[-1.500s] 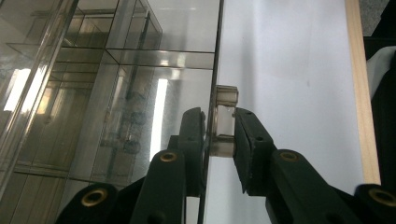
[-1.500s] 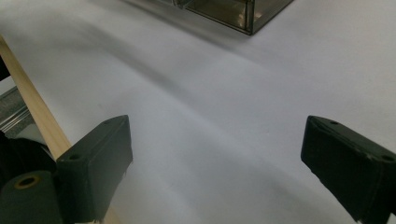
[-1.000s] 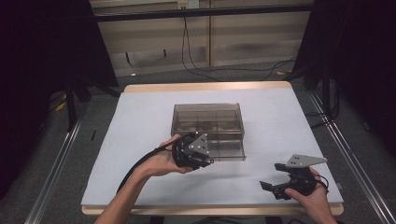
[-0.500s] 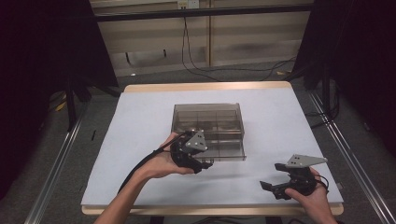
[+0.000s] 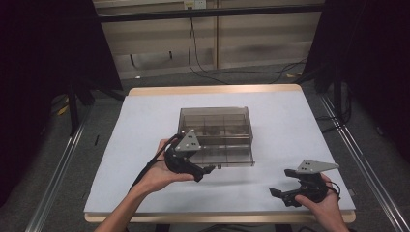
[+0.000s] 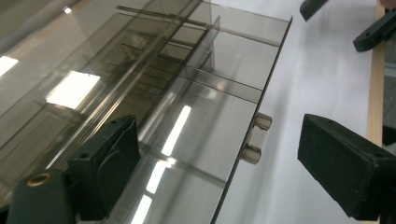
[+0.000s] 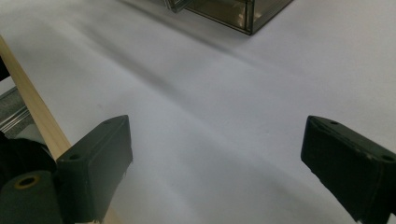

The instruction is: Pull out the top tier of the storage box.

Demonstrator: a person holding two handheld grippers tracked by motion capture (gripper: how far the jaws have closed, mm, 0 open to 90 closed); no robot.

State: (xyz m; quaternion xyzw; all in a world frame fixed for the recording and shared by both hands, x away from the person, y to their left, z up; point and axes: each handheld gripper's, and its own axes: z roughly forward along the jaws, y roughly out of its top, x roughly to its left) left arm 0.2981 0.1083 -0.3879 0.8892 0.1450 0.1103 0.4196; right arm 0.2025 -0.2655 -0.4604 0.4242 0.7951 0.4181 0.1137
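Observation:
A smoky clear plastic compartment box (image 5: 215, 129) stands in the middle of the white table. My left gripper (image 5: 205, 172) sits at its near front face, left of centre, held in a hand. Its jaws have just been opening and now stand wide apart. In the left gripper view the left gripper (image 6: 224, 179) frames the box's front panel (image 6: 187, 140) and a small clear handle (image 6: 254, 137), with neither pad touching them. My right gripper (image 5: 282, 182) rests open near the front right of the table, well clear of the box. The right gripper (image 7: 215, 158) has bare table between its jaws.
A white sheet (image 5: 290, 125) covers the table, with a wooden edge (image 5: 217, 90) at the far side and one along the near side (image 7: 28, 107). Cables (image 5: 232, 72) lie on the floor beyond. Dark stands flank both sides. A corner of the box (image 7: 233, 14) lies ahead of the right gripper.
The left gripper's jaws have opened and the hand has drawn back a little from the box's front. The right hand and the box look the same.

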